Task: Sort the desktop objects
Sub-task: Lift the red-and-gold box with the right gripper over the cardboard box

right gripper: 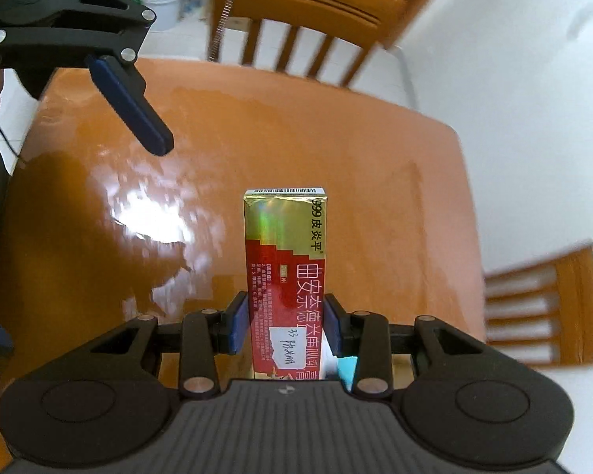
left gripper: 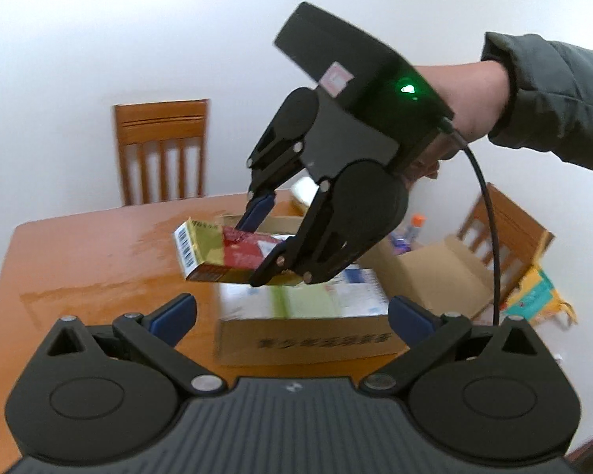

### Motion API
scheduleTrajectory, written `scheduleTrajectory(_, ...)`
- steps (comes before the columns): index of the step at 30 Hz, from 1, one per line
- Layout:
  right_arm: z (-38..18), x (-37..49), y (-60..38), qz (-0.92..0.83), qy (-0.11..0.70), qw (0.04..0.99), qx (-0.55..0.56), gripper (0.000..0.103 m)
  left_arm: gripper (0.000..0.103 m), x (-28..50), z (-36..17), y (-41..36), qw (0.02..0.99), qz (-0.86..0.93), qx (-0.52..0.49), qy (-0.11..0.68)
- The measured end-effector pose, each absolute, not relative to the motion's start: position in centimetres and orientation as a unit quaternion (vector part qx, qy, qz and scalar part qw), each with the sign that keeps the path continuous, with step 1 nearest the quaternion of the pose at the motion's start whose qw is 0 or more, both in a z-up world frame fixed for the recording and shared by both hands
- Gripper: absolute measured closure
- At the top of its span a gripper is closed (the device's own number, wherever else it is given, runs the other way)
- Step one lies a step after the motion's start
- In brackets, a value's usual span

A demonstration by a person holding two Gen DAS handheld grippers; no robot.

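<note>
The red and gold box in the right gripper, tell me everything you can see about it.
The box is a long, narrow carton, apparently glossy cardboard: shiny gold at the far end, red nearer the gripper, with white Chinese print, a barcode on the end flap and a handwritten white sticker. The right gripper clamps it across its narrow sides with blue pads, near the sticker end. It is held in the air above the table, over an open cardboard box; nothing else touches it.
</note>
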State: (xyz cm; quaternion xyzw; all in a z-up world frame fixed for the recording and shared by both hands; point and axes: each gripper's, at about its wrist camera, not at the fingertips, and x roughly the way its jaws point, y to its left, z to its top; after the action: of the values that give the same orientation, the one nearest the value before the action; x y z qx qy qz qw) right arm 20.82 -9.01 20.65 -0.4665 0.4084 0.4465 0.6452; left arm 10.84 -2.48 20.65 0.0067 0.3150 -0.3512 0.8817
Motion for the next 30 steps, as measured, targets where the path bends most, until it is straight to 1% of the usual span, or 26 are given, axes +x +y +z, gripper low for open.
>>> scheduleTrajectory(5,21.7,18.8,-14.9,0.408,0.429,0.664,-0.457,0.059,0.000,11.3,20.6,-7.5,0.864,-0.392,0.019,0.315)
scheduleTrajectory(10,21.1,17.5,-19.3,0.380,0.448,0.674,-0.449,0.059,0.000,12.0,19.9,-11.3,0.855,-0.415,0.028,0.310)
scheduleTrajectory(15,19.4,17.6,-22.2,0.361,0.467,0.672,-0.447,0.059,0.000,13.2,18.6,-14.8,0.847,-0.427,0.031,0.315)
scheduleTrajectory(20,16.6,18.9,-24.5,0.346,0.477,0.667,-0.456,0.059,0.000,13.2,17.8,-16.5,0.841,-0.433,0.023,0.324)
scheduleTrajectory(25,14.5,22.6,-26.4,0.339,0.492,0.664,-0.450,0.059,0.000,14.0,16.7,-18.0,0.838,-0.427,0.020,0.339)
scheduleTrajectory(30,12.3,26.1,-28.0,0.328,0.517,0.671,-0.419,0.059,0.000,14.8,16.1,-18.3,0.840,-0.415,0.012,0.350)
